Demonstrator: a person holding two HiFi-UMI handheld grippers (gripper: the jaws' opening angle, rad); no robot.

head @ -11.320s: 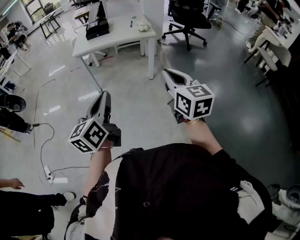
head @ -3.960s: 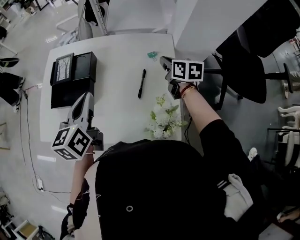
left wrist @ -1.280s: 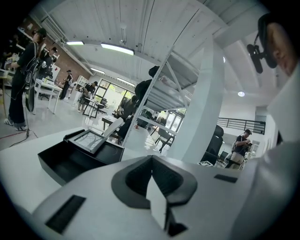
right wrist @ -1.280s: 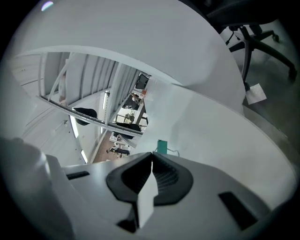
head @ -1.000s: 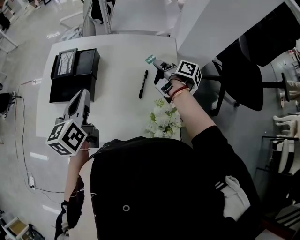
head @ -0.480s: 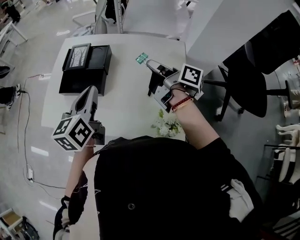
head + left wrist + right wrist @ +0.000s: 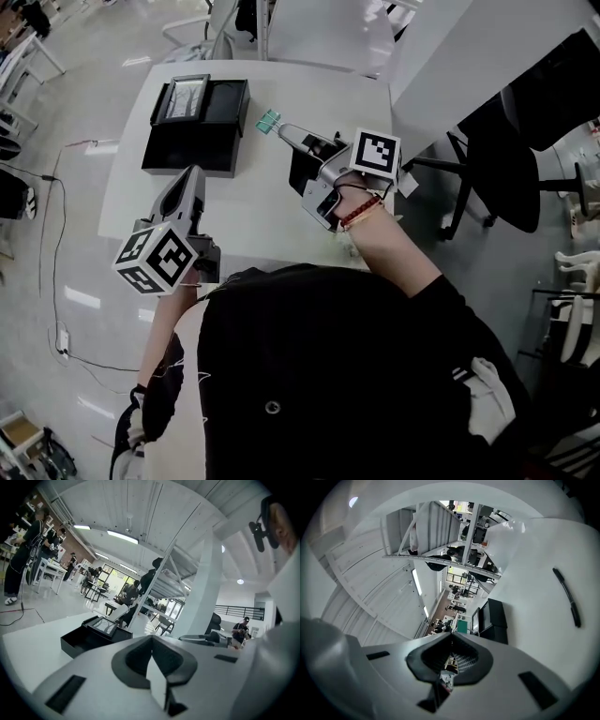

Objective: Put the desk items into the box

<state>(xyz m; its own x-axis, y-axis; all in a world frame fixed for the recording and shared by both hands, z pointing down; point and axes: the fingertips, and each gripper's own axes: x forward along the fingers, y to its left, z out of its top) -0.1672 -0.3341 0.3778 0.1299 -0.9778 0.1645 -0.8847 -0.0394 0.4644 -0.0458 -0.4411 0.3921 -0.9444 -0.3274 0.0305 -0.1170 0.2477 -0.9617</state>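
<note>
An open black box [image 7: 192, 141] sits at the back left of the white desk [image 7: 253, 216], with a framed picture [image 7: 187, 94] propped in its far half. My right gripper [image 7: 281, 129] is shut on a green binder clip [image 7: 269, 120] and holds it just right of the box. In the right gripper view the clip [image 7: 462, 626] shows past the closed jaws [image 7: 451, 635], next to the box [image 7: 494, 618]. A black pen [image 7: 567, 598] lies on the desk. My left gripper [image 7: 190, 178] hovers shut and empty over the desk's front left, facing the box [image 7: 89, 637].
A black office chair [image 7: 506, 141] stands right of the desk. Another white table [image 7: 328, 33] is behind it. A cable [image 7: 56, 234] runs along the floor on the left. People stand far off in the left gripper view.
The right gripper closed on the green clip, which lay on the desk 4 s ago, and carried it left towards the box. The left gripper has hardly moved.
</note>
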